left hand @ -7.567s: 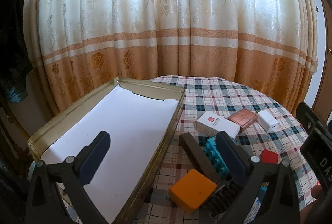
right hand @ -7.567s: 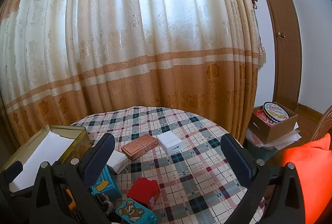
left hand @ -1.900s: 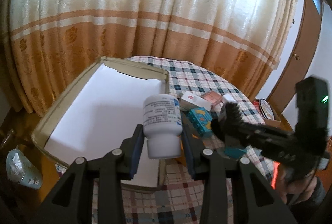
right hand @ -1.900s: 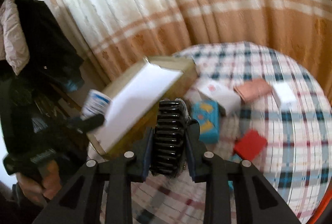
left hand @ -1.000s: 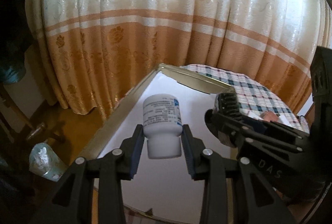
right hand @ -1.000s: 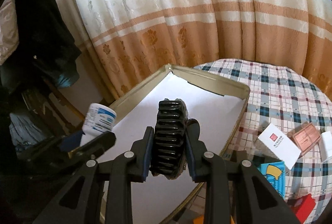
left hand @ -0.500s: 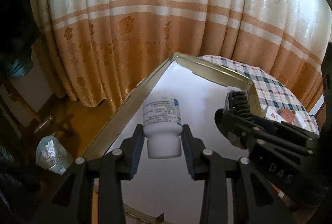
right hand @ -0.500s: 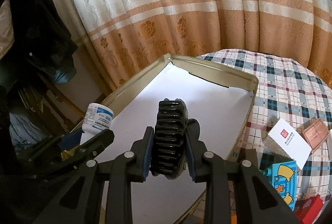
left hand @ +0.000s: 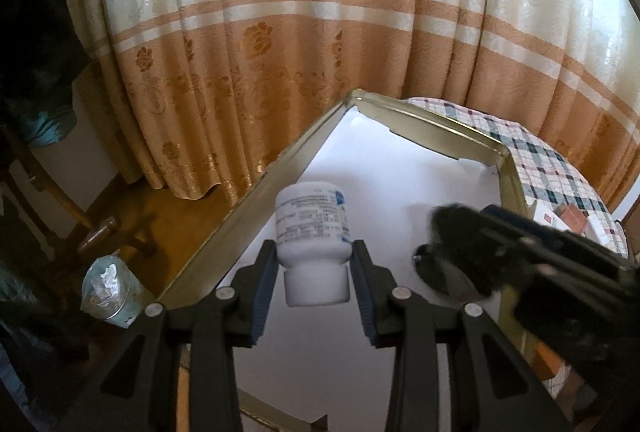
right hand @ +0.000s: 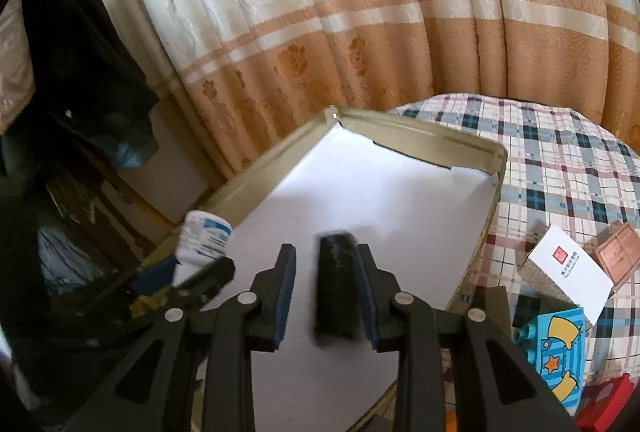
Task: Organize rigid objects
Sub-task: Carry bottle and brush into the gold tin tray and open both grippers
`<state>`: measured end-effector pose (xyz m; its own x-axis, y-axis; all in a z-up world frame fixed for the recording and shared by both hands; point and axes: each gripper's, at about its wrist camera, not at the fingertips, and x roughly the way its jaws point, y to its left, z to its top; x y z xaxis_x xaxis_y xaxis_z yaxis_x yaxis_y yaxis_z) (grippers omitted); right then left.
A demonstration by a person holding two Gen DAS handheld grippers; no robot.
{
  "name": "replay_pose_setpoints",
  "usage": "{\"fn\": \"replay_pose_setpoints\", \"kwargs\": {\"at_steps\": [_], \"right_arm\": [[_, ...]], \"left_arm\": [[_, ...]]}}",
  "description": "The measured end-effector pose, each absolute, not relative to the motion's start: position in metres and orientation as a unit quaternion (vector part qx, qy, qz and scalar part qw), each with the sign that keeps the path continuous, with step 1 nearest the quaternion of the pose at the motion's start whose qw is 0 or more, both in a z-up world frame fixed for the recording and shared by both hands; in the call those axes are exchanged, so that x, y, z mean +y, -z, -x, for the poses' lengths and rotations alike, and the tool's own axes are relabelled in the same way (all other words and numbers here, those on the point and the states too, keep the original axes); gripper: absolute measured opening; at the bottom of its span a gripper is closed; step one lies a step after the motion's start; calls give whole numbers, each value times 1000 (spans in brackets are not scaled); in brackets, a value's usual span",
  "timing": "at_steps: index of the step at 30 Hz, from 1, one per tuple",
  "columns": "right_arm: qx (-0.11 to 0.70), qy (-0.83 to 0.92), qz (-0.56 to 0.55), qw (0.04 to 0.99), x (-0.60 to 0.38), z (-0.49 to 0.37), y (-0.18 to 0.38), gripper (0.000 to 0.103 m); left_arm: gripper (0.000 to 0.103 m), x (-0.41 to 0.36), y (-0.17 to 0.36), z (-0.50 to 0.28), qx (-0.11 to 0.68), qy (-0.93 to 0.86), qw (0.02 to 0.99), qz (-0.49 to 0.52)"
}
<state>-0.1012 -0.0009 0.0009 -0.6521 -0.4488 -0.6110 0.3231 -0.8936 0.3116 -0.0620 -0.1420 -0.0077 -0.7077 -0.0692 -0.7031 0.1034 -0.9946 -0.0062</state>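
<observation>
White bottle (left hand: 311,232) and black clip (right hand: 335,286), lower centre of their frames, sit loose between my just-opening left gripper (left hand: 312,292) and right gripper (right hand: 325,298) over the tray (right hand: 420,136); I'd lift clear next.

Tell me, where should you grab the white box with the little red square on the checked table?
Probably from above, pinching the white box across its narrower width, one finger on each long side. Its broad face lies up, a bit tilted, so match that tilt. The copper-coloured box sits close by one long side, so go in carefully.
</observation>
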Motion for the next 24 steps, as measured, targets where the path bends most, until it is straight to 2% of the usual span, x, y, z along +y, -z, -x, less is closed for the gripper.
{"fn": "replay_pose_setpoints", "kwargs": {"at_steps": [1, 2, 3, 5, 6, 8, 14, 24], "right_arm": [[-90, 906, -352, 216, 0, 99, -4, 39], [-90, 909, -343, 217, 2, 96, -8, 46], [-87, 914, -334, 214, 4, 92, -12, 50], [-81, 928, -307, 196, 12, 81, -19, 64], [-81, 935, -291, 185, 17, 75, -21, 71], [-85, 949, -260, 159, 29, 62, -26, 76], [-76, 970, -212, 94, 57, 37, -33, 76], [-97, 976, -196, 17, 114, 14, -25, 76]], "left_arm": [[56, -142, 6, 61, 25, 925, 49, -377], [73, -143, 3, 58, 28, 927, 52, -370], [79, -143, 0, 55, 32, 931, 54, -360], [99, -141, -9, 46, 33, 941, 61, -330], [102, -139, -12, 42, 26, 946, 68, -316], [102, -133, -18, 38, 23, 952, 68, -299], [103, -116, -18, 33, 40, 952, 48, -298], [103, -83, -16, 25, 17, 953, 40, -301]]}}
